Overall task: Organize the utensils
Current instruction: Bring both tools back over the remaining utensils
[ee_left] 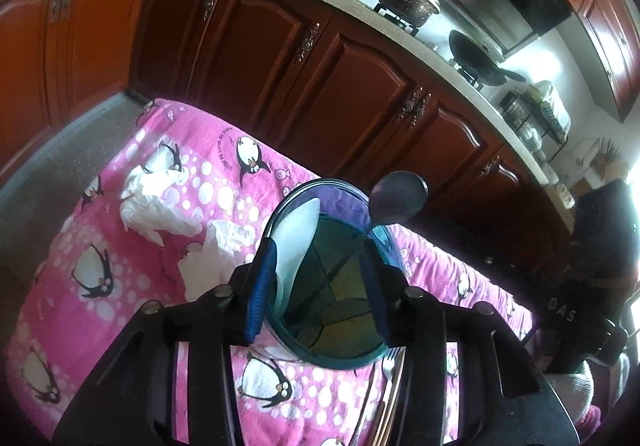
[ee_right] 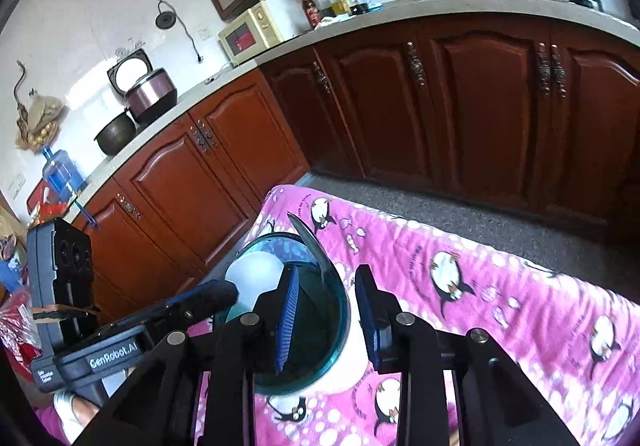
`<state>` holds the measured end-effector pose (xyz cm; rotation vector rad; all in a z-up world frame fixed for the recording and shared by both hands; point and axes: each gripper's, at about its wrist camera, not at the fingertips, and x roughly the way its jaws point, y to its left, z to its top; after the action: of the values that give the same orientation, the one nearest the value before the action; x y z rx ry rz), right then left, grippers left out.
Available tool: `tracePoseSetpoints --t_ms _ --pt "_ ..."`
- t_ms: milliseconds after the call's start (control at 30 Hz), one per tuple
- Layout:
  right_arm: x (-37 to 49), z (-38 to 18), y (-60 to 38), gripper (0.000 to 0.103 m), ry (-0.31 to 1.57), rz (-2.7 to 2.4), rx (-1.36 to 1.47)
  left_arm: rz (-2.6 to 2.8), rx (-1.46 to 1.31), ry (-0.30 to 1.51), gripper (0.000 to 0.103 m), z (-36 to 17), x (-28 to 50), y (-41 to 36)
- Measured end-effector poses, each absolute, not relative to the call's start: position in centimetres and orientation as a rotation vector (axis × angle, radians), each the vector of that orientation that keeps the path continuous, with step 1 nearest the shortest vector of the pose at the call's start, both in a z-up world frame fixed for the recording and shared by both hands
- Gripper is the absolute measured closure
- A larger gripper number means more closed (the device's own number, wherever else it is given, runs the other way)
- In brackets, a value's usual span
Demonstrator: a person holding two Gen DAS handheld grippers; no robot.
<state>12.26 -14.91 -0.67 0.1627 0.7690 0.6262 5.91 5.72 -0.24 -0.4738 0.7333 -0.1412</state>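
A round teal utensil holder (ee_left: 340,360) with inner dividers stands on the pink penguin cloth (ee_left: 100,230). A white spoon (ee_left: 298,242) leans inside it on the left. A dark metal spoon (ee_left: 400,192) sticks up from its far right rim. My left gripper (ee_left: 320,286) is open, its blue pads astride the holder and touching nothing. In the right wrist view my right gripper (ee_right: 328,316) is open above the same holder (ee_right: 340,330). The dark spoon (ee_right: 314,250) shows edge-on just ahead of its pads. The white spoon (ee_right: 256,278) sits beside one of the left gripper's fingers (ee_right: 208,296).
A fork (ee_left: 390,366) lies on the cloth just below the holder, with more cutlery under my right-hand finger. Crumpled white tissues (ee_left: 156,202) lie to the left. Brown cabinets (ee_left: 248,58) and a worktop with pots (ee_left: 408,2) ring the table. Grey floor (ee_right: 440,206) lies between.
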Motion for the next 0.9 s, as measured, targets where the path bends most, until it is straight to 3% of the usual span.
tracePoseSetpoints --t_ms 67,367,900 --pt "11.2 -0.5 -15.9 0.066 0.763 0.602 0.166 -0.129 -0.444 0.739 0.055 0.2 5.4 5.3" --pt "5.9 -1.0 -20.9 0.061 0.769 0.415 0.170 -0.128 -0.330 0.802 0.045 0.8 3.3 2.0" --pt "-1.5 -0.8 -26.8 0.059 0.788 0.223 0.211 -0.250 -0.139 0.841 0.043 1.3 -0.7 -6.1"
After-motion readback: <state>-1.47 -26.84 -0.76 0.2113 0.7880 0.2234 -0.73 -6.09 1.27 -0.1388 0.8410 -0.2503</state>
